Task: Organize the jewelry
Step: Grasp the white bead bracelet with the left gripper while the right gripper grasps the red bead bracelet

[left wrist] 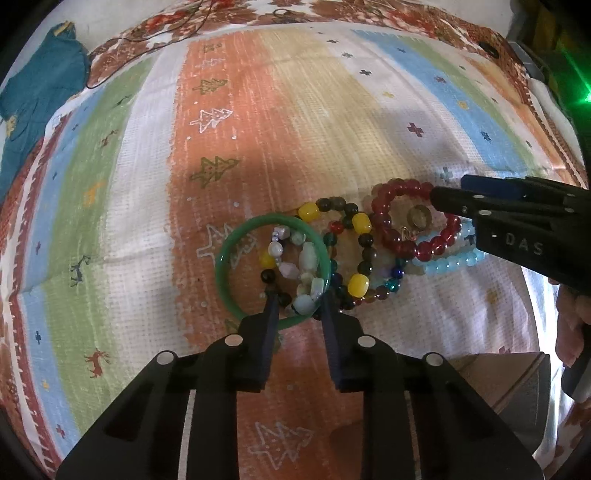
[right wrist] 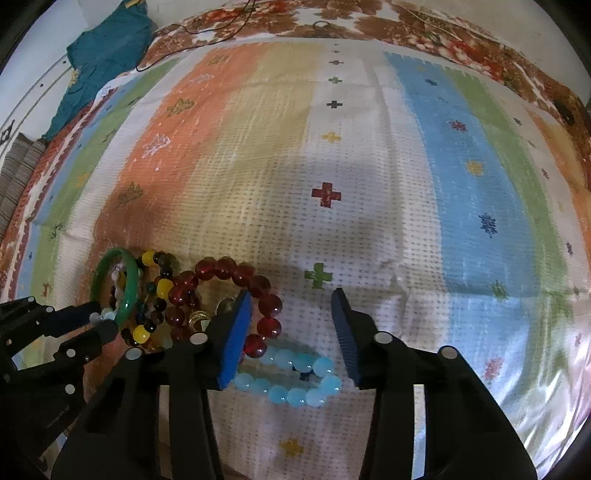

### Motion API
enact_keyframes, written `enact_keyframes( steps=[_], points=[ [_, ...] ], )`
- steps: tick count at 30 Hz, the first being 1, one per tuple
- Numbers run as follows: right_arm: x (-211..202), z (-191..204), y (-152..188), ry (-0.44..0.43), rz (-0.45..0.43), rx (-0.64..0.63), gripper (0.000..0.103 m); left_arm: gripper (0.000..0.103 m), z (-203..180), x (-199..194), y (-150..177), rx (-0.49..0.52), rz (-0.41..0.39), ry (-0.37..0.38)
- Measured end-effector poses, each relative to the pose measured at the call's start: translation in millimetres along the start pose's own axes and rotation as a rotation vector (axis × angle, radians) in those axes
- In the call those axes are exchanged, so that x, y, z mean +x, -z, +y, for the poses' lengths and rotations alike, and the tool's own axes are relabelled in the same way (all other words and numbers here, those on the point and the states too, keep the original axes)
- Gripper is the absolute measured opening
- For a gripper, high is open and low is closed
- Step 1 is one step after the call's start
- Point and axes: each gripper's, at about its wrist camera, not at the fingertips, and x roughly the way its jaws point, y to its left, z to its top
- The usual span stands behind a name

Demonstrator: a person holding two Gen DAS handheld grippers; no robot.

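Several bracelets lie in a cluster on the striped cloth (left wrist: 332, 110). My left gripper (left wrist: 299, 295) points down over the near rim of the green bangle (left wrist: 236, 236). Its fingers press on the pale stone bracelet (left wrist: 306, 266) lying inside the bangle, with the rim beside the right finger. Beside these lie a yellow-and-dark bead bracelet (left wrist: 360, 221), a red bead bracelet (left wrist: 388, 206) and a light blue bead bracelet (right wrist: 295, 384). My right gripper (right wrist: 291, 295) stands open astride the red bracelet's (right wrist: 266, 306) right side. Its left pad (right wrist: 236, 339) touches those beads and its right finger (right wrist: 345, 332) stands apart.
A teal cloth (left wrist: 40, 88) lies at the far left corner, with a thin dark cord (left wrist: 122, 40) near it. A floral fabric (right wrist: 443, 33) borders the far edge. A hand (left wrist: 570, 325) holds the right gripper's handle at the right.
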Motion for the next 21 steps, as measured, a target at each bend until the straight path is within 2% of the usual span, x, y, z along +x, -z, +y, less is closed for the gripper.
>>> enact_keyframes(
  steps=[3, 5, 8, 11, 13, 14, 21],
  points=[
    [3.4, 2.4, 1.0, 0.009, -0.002, -0.007, 0.040, 0.023, 1.2, -0.6, -2.5, -0.007, -0.010, 0.002],
    [3.8, 4.4, 0.5, 0.007, -0.003, -0.013, 0.035, 0.023, 2.2, -2.4, -4.3, -0.016, -0.021, 0.008],
    [3.9, 4.8, -1.1, -0.008, -0.001, -0.012, 0.028, 0.014, 1.6, -1.9, -6.1, -0.015, -0.025, 0.006],
    [5.7, 7.9, -0.6, -0.008, 0.002, -0.026, 0.020, 0.013, 0.1, -0.9, -5.6, -0.008, -0.031, -0.009],
    [6.4, 10.3, 0.0, -0.004, 0.004, -0.035, 0.018, 0.012, 0.9, -1.0, -5.6, -0.009, -0.031, -0.008],
    [6.5, 11.4, 0.3, 0.001, 0.002, -0.040, 0.018, 0.007, 0.8, -1.0, -5.7, -0.010, -0.031, -0.008],
    [5.7, 13.6, 1.6, 0.004, -0.006, -0.060, 0.014, 0.007, 0.0, -4.4, -5.5, -0.006, -0.043, -0.025]
  ],
)
